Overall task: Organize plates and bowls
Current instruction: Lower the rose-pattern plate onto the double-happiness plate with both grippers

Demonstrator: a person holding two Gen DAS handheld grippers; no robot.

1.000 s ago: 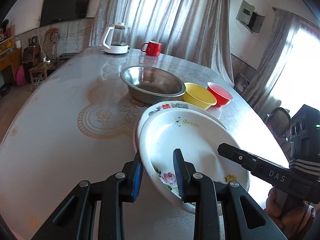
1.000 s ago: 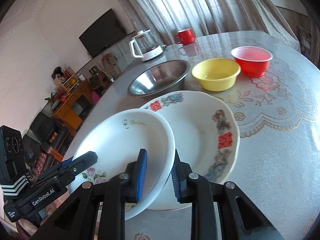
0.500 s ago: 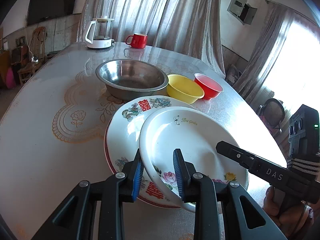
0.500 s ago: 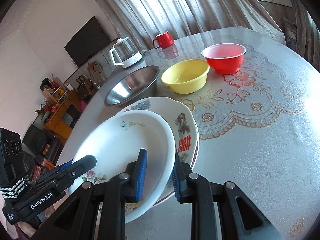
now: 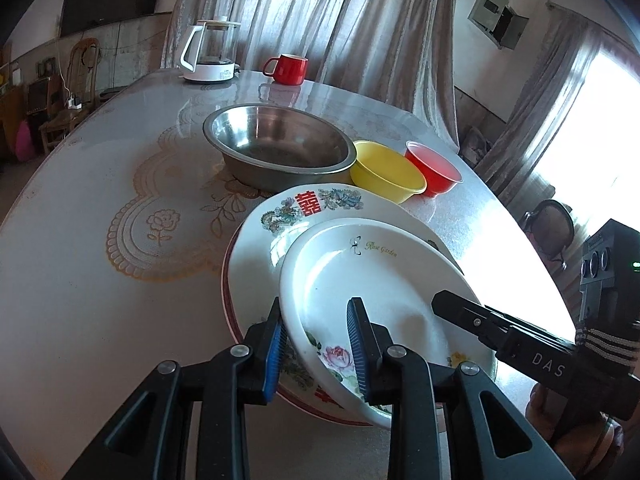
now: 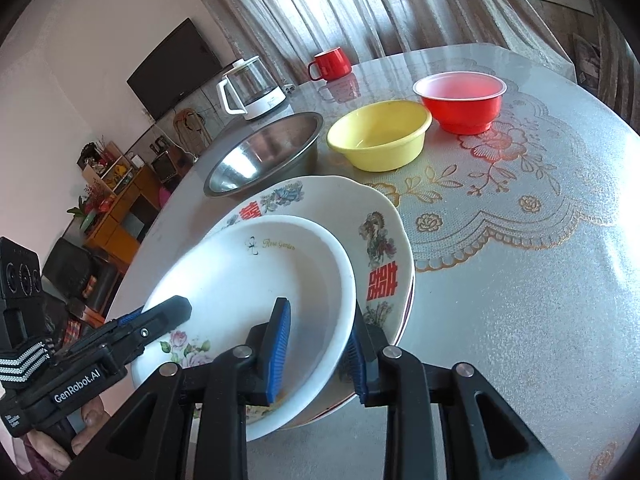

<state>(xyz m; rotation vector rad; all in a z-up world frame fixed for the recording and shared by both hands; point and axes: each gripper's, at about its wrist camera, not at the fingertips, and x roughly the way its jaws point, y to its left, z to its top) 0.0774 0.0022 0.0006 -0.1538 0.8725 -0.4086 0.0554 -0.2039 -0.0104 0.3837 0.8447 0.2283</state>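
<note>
Your round table with the lace-pattern cover (image 5: 80, 280) carries everything here, and the wide stainless steel bowl (image 5: 280, 140) near its middle is your reference. On the near side of the stainless steel bowl, almost touching its wall, lies the large white plate with red characters and flower prints (image 5: 256, 248). On that plate, shifted toward its near right side and farther from the stainless steel bowl, sits the plain white deep plate with the rose print (image 5: 380, 280). Its near edge overhangs the larger plate's rim.

Just right of the stainless steel bowl stands the yellow plastic bowl (image 5: 384, 176), and beyond that, one step farther right, the red plastic bowl (image 5: 436, 172). Behind the stainless steel bowl, at the table's far edge, you have the glass kettle with white handle (image 5: 208, 52) and to its right the red mug (image 5: 288, 69).

Your left gripper (image 5: 316, 344) straddles the rose-print plate's near left rim, and its blue pads look closed on that rim. Your right gripper (image 6: 316, 348) straddles the near right rim of the same plate. Its jaws have just been opening, the rim sits between them, and the inner pad stands clear of the plate's wall.
</note>
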